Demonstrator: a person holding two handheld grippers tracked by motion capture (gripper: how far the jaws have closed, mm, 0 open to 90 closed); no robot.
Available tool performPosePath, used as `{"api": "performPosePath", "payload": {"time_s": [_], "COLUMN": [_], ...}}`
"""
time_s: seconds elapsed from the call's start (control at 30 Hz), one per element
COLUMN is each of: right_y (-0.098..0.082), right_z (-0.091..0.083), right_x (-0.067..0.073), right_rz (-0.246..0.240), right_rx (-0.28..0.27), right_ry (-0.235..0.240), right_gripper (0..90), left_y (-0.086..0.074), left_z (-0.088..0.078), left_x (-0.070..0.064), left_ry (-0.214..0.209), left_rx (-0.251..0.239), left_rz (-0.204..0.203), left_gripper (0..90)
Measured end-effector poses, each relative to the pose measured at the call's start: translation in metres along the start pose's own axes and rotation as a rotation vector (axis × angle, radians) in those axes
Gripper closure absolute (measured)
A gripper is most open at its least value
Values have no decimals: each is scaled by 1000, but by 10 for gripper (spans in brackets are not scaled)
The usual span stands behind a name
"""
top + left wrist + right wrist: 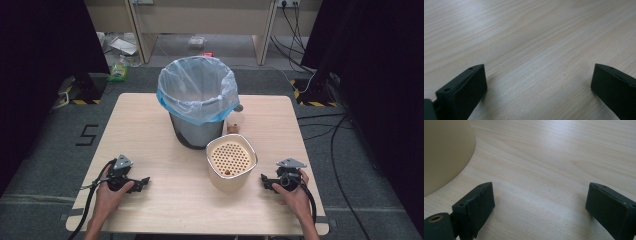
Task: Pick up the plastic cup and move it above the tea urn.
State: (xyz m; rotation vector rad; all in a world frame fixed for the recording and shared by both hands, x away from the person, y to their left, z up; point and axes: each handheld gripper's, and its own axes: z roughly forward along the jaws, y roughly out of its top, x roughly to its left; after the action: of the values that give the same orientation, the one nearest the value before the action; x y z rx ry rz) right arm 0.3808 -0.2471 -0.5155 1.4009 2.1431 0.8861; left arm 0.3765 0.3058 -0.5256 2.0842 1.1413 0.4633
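The cream perforated container (231,161) stands untouched before the lined bin (198,100); left gripper (141,183) and right gripper (265,181) rest spread apart, nothing begun.

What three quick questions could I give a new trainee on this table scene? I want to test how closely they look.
1. True or false: the bin has a blue bag fitted over its rim.
2. Which gripper is nearer the cream container? A) left gripper B) right gripper
3. Fill in: both grippers rest on the table with their jaws ____.

Key
1. True: the bag folds over the rim.
2. B: the container stands just beside it, and its cream wall shows in the right gripper view.
3. Open: in each gripper view bare wood lies between the two jaws, which hold nothing.
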Motion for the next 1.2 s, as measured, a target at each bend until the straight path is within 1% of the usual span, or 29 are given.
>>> {"api": "performPosePath", "payload": {"time_s": [0.07,0.13,0.2,0.3,0.33,0.4,0.43,0.5,0.53,0.57,0.6,0.67,0.73,0.83,0.9,0.97,1.03,1.13,1.2], "right_y": [1,1,1,1,2,3,4,8,11,15,18,26,33,42,49,56,65,79,88], "right_z": [0,-1,-1,-2,-2,-4,-5,-8,-10,-13,-16,-20,-21,-20,-19,-19,-18,-16,-14], "right_x": [1,-1,-1,-1,-1,-2,-1,-2,-3,-2,-3,-2,-3,-3,-6,-8,-10,-13,-14], "right_rz": [6,-9,-16,-51,-54,-45,-30,-34,-39,-29,-41,-48,-56,-63,-71,-60,-50,-52,-47], "right_rx": [5,-7,-9,-25,-29,-47,-56,-65,-75,-87,-103,-113,-126,-128,-123,-134,-136,-150,-147], "right_ry": [-1,0,-2,-8,-8,3,9,3,-3,-4,-3,-5,3,0,0,-2,-1,-2,-3], "right_gripper": [117,165,161,181,182,190,196,192,185,178,175,173,183,218,237,270,281,311,327], "left_y": [0,0,0,0,0,0,0,0,0,0,0,0,0,0,0,0,0,0,0], "left_z": [0,0,0,0,0,0,0,0,0,0,0,0,0,0,0,0,0,0,0], "left_x": [0,0,0,0,0,0,0,0,0,0,0,0,0,0,0,0,0,0,0], "left_ry": [0,0,0,0,0,0,0,0,0,-1,-1,-1,-1,-1,-1,-1,-1,-1,-1], "left_rx": [0,0,0,0,0,0,0,0,0,-1,-1,-1,-1,-1,0,-1,-1,0,-1], "left_rz": [0,0,0,0,0,0,0,0,1,1,1,1,1,1,1,1,1,1,1], "left_gripper": [0,0,0,0,0,0,0,0,0,0,0,0,0,0,0,0,0,0,0]}}
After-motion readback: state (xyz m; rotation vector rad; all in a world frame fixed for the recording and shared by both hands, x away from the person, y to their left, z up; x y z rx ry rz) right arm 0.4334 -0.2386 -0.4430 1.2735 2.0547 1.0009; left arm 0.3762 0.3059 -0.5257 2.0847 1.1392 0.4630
